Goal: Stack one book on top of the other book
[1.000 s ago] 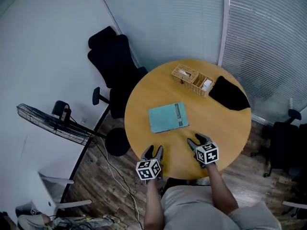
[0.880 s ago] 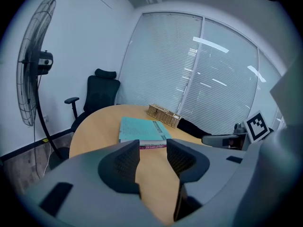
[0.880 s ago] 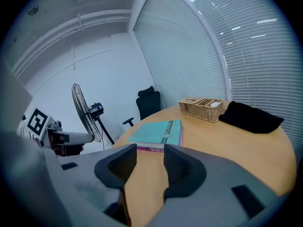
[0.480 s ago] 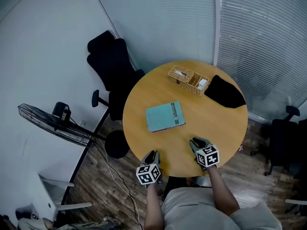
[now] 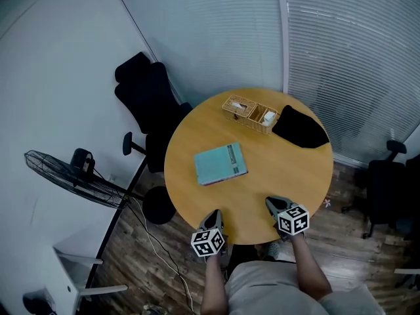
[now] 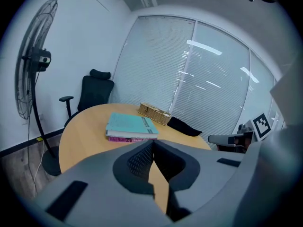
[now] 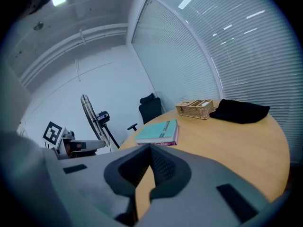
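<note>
**Desk:** Where are the books?

**Operator:** I have the teal book point(image 5: 220, 164) lying flat on top of the pink book point(image 6: 124, 139), edges roughly in line. They sit just off the centre of the round table point(image 5: 295, 176), toward 9 o'clock. Only the pink spine shows underneath.

**Desk:** And your grippers?

**Operator:** My left hand-held gripper point(image 5: 215, 213) is at the table's rim at 7 o'clock, and my right hand-held gripper point(image 5: 270, 201) is at 5 o'clock. Both are well apart from the books. Each has just been closing, and both are clenched tip to tip with nothing between the jaws.

**Desk:** Anything else there?

**Operator:** A wicker basket point(image 5: 249, 113) at 12 o'clock, with a black cloth point(image 5: 300, 127) just beside it at 1 o'clock. Off the table I see an office chair point(image 5: 147, 90) at 10 o'clock and a fan point(image 5: 65, 172) at 9 o'clock.
</note>
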`<act>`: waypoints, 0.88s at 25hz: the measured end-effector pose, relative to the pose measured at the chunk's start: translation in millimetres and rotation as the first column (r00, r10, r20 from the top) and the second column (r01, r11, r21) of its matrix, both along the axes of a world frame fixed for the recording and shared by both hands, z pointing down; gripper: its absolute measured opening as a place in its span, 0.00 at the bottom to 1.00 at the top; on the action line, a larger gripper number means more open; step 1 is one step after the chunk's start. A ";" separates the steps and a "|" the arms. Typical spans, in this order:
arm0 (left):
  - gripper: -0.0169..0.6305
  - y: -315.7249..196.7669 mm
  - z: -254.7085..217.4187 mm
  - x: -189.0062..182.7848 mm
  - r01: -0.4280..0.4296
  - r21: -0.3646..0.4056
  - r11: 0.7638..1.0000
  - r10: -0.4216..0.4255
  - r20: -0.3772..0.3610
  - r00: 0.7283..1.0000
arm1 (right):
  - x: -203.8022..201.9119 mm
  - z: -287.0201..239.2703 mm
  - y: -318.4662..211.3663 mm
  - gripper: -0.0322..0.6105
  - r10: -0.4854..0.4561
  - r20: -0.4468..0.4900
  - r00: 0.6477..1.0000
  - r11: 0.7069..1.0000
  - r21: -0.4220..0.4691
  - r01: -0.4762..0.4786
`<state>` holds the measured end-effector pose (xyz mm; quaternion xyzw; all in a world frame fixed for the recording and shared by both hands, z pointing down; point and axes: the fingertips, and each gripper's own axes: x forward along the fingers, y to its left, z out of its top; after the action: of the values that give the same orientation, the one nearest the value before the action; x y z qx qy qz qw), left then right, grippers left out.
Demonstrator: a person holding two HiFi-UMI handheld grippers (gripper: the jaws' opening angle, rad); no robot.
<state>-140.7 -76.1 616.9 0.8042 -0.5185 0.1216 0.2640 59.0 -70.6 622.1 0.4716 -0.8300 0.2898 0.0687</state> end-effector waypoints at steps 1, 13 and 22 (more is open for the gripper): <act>0.07 0.9 -0.8 1.7 -0.005 0.004 1.000 0.005 0.003 1.000 | 1.4 0.1 1.4 0.08 -0.003 -0.009 1.000 1.000 0.001 0.003; 0.07 7.4 -5.7 2.9 0.007 0.017 1.000 -0.008 0.030 1.000 | -4.9 -3.5 3.0 0.08 -0.039 -0.007 0.999 0.999 0.012 0.039; 0.07 3.6 -5.5 2.8 0.016 0.017 1.000 -0.016 0.042 0.999 | -3.0 -4.5 0.0 0.08 -0.046 -0.014 0.999 0.999 0.018 0.046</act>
<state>-137.9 -72.5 611.4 0.7994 -0.5314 0.1321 0.2471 56.0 -70.6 617.6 0.4551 -0.8427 0.2773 0.0769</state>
